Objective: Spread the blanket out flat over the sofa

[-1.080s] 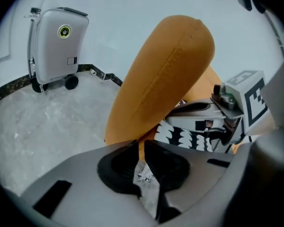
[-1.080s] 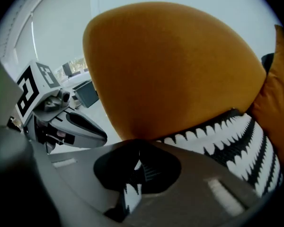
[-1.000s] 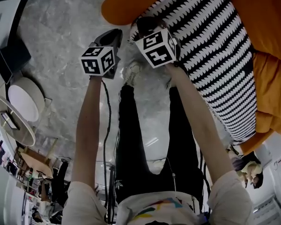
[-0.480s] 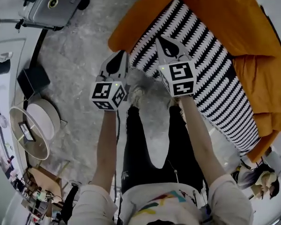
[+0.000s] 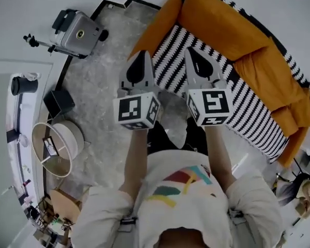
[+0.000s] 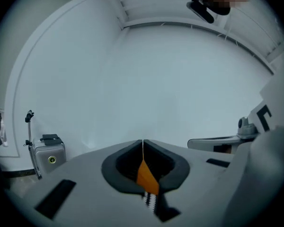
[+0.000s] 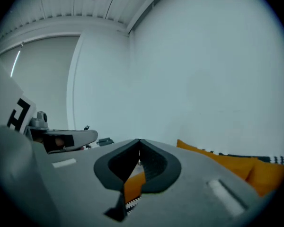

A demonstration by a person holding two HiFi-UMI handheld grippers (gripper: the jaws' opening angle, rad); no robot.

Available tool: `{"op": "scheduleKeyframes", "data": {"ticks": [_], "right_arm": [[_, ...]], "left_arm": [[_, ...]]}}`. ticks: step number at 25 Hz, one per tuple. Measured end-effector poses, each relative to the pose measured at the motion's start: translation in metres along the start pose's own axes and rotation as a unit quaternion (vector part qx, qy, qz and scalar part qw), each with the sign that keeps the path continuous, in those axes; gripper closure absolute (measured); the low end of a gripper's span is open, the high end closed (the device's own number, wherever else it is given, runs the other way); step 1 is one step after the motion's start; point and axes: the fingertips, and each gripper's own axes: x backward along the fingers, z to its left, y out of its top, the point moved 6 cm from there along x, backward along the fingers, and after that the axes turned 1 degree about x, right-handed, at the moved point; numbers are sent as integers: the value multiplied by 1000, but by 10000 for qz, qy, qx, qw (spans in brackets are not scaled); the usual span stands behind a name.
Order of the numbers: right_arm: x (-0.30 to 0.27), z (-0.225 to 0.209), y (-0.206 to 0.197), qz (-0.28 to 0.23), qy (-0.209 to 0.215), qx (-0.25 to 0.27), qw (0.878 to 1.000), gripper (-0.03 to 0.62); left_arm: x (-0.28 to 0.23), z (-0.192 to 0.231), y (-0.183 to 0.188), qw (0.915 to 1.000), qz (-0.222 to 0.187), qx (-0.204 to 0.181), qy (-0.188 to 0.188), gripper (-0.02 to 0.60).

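A black-and-white zigzag blanket (image 5: 232, 94) lies along the seat of the orange sofa (image 5: 217, 19), and its long side hangs over the front. My left gripper (image 5: 140, 53) and right gripper (image 5: 189, 49) are held up side by side above the blanket's near end, pointing at the white wall. In the left gripper view the left gripper (image 6: 142, 141) has its tips together with nothing between them. The right gripper (image 7: 139, 141) looks the same in its own view. Orange and zigzag cloth show only through the gap behind each pair of jaws.
A grey case on a stand (image 5: 75, 32) sits at the far left by the wall. A black box (image 5: 59, 102) and a round white table (image 5: 54, 146) stand on the marble floor (image 5: 98, 87) to my left. Orange cushions (image 5: 271, 81) lean against the sofa back.
Both grippers have lifted from the blanket's near edge and now point at the wall. The head view has swung up, so the whole sofa shows.
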Motion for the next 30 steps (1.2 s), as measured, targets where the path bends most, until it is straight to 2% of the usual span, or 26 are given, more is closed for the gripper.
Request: {"op": "scheduleKeyframes", "data": {"ticks": [3,6,8,10,14,21,30], "right_arm": [[52,3,48,-523,-140,249,9982,589],[103,12,74,-912,-272,706,9930,589],[128,12,85,-1097,-366,912,9891,589],[147,8,89,-1259,-432,1005,9860,589],[172,-6,82,-1297,-604,1132,9832,589],[197,-35,72,-1384,-495,980,9843,589],[209,-58,69,-1473,-42,976,9842,589]], "left_arm": [[31,-37,43,9993,-314,-66,-181,560],[59,-70,53,9958,-481,-574,-519,560],[62,-84,59,9927,-644,-820,-600,560],[62,-95,72,9904,-860,-880,-625,560],[64,-120,96,9849,-1191,-1124,-566,560],[75,-149,95,9806,-1471,-1258,-322,560],[86,-186,73,9805,-1435,-1339,-90,560]]}}
